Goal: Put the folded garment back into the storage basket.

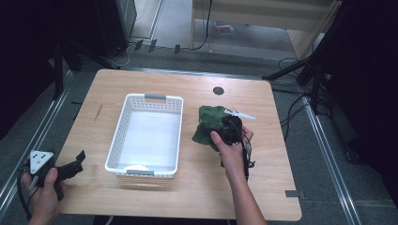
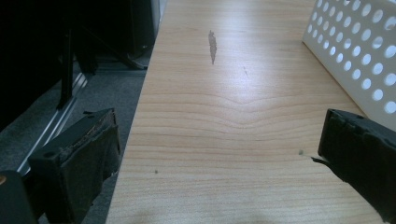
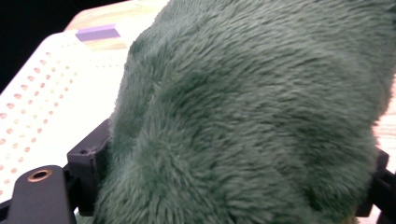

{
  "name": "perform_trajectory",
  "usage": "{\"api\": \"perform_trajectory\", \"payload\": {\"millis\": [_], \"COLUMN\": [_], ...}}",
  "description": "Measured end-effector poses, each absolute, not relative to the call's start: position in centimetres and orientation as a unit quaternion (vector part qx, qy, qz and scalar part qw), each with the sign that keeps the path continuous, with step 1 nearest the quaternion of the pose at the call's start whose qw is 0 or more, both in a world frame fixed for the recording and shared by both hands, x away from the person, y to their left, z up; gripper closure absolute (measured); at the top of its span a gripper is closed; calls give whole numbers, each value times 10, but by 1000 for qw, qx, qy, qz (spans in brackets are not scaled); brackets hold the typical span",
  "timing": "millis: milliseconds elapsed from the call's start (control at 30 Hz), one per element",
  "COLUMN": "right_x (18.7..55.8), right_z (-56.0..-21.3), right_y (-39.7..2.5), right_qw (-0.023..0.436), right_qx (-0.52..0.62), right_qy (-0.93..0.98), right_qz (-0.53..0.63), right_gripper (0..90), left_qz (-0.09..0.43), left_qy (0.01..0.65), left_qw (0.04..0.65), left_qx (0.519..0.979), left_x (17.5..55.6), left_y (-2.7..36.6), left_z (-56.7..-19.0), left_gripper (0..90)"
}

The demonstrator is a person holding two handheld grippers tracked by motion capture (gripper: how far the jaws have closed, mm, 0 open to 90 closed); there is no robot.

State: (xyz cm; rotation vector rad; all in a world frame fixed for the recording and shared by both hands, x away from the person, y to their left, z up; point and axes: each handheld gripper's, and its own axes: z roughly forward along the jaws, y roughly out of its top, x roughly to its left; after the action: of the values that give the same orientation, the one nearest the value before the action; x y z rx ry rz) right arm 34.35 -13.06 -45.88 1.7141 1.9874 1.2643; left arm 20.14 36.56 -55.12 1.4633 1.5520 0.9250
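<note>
Green plush cloth [image 3: 252,116] between right tool [image 3: 233,186] jaws (beside basket [image 1: 119,136])

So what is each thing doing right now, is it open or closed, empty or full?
White basket: upright on the table, almost empty, one small pale thing near its front edge.
Green fuzzy cloth: bunched up on the table right of the basket, between the right gripper's jaws.
Right gripper: on the cloth; grip unclear.
Left gripper: open, holding nothing, at the table's left edge.
</note>
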Motion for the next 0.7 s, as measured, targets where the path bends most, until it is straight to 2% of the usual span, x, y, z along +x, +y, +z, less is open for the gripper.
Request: {"api": "perform_trajectory", "payload": {"millis": [700], "right_x": [338], "right_z": [-428], "right_y": [-97], "right_qw": [117], "right_qx": [563], "right_qy": [686], "right_qz": [445], "right_gripper": [146], "left_qz": [364], "left_qy": [613], "left_qw": [397], "left_qx": [578], "left_x": [201], "left_y": [366], "left_z": [-551], "left_gripper": [1]}}
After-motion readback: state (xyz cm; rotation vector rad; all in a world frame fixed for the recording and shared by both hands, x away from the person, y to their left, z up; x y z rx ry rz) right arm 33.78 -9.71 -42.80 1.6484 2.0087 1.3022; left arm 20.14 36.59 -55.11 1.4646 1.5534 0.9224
